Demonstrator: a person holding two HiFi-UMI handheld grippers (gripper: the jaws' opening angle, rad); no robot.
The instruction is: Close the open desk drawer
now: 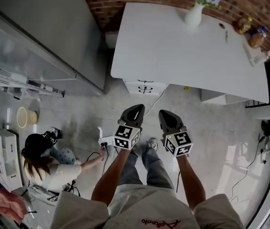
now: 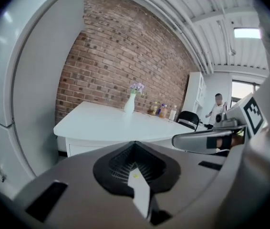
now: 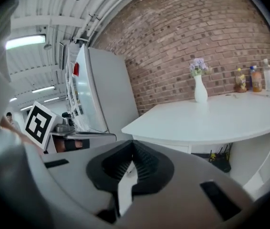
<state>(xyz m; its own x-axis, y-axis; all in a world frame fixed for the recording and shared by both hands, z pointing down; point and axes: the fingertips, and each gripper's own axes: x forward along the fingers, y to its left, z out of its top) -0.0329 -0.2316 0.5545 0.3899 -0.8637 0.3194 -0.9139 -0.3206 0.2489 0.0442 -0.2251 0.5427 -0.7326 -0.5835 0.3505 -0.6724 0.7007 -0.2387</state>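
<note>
Desk drawer [image 1: 145,88], left gripper [image 1: 137,108] beside right gripper [image 1: 164,113]

Both arms were stretched out in front, side by side, with the bare left forearm [image 1: 110,180] and right forearm [image 1: 191,180] angled slightly inward. The left gripper [image 1: 136,109] and right gripper [image 1: 165,114] sat close together without touching, pointing forward and a bit down. Both had their jaws pressed together with nothing between them. Their marker cubes faced up.
</note>
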